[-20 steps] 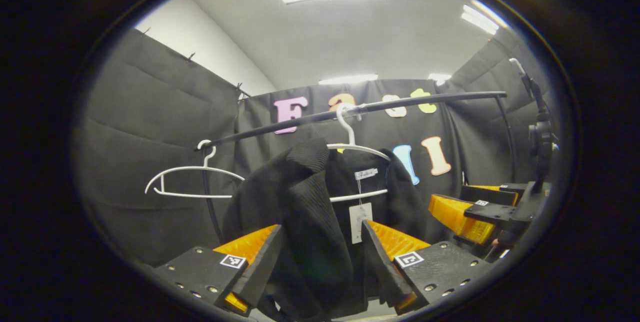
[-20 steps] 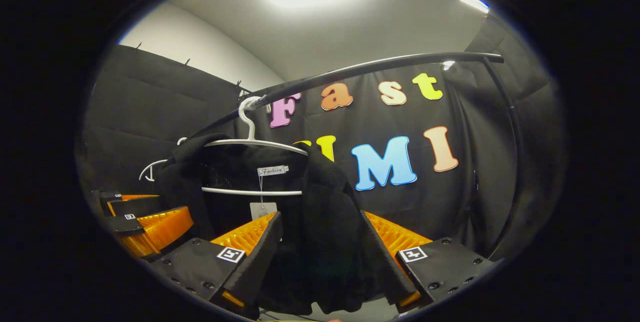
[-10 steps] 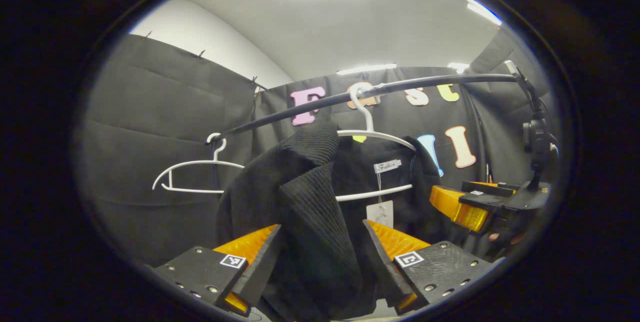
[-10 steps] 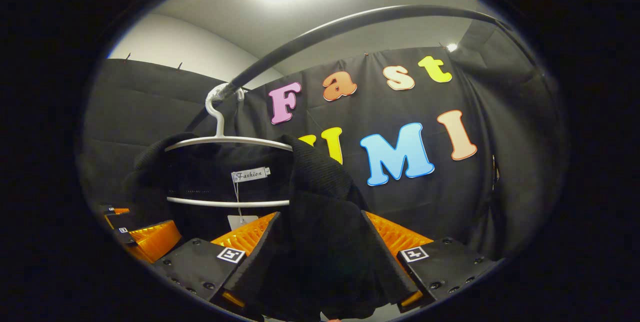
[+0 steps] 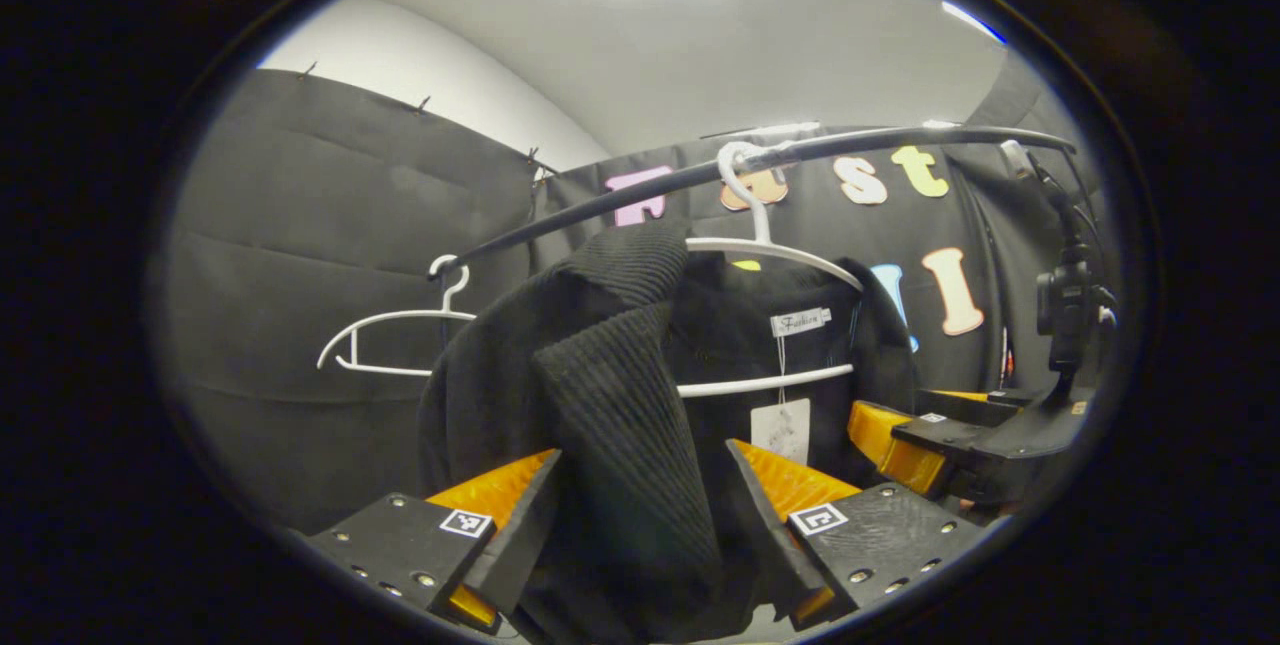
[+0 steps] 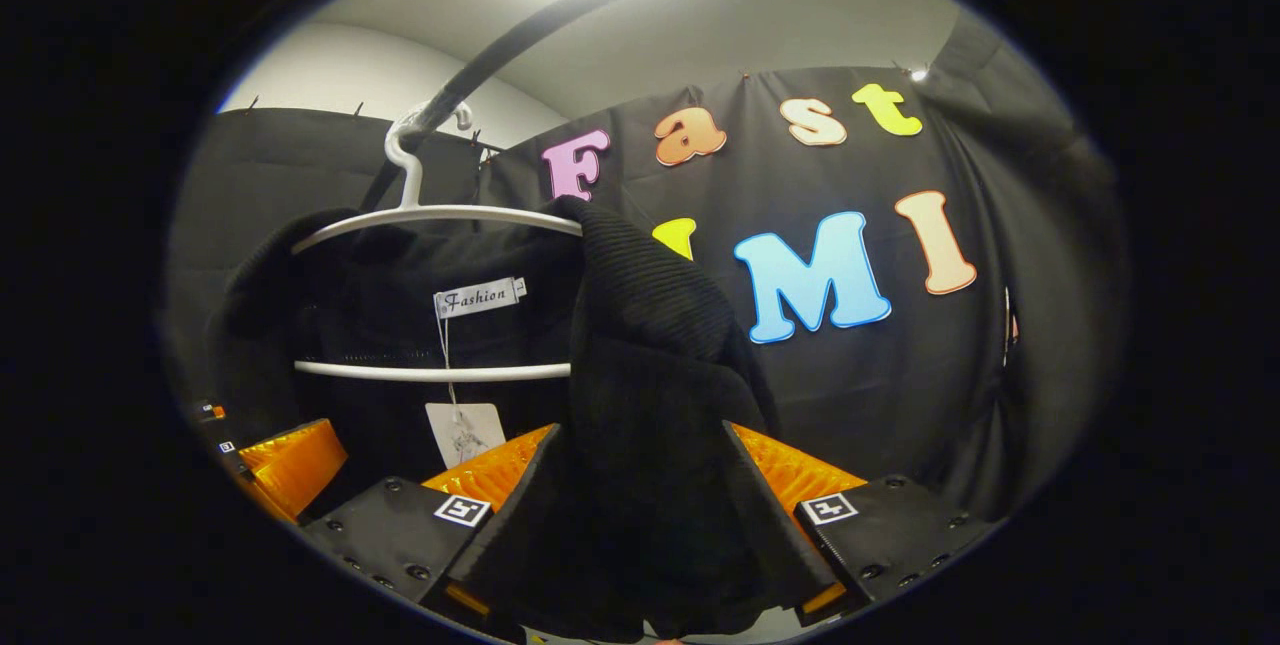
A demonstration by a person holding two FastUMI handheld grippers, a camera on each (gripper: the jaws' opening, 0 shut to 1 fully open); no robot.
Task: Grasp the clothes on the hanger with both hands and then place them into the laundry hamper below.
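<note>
While the black garment [image 5: 600,365] hangs from the white hanger [image 5: 770,250] on the dark rail [image 5: 620,205], the grasping half of the task looks close to done and the rest not begun. Starting at the left, an empty hanger [image 5: 400,345] hangs bare further along the rail. Next comes the left gripper [image 5: 640,515]: a ribbed fold of the garment's left shoulder fills the gap between its fingers, though whether both fingers press on the cloth cannot be told — the jaws stand fairly wide. Further right, the right gripper [image 6: 640,515] has the other shoulder's cloth between its fingers in the same way, its clamping equally unclear. A paper tag [image 6: 462,433] dangles at the collar. By my judgement, what remains is lifting the garment off the hanger and lowering it into the hamper.
</note>
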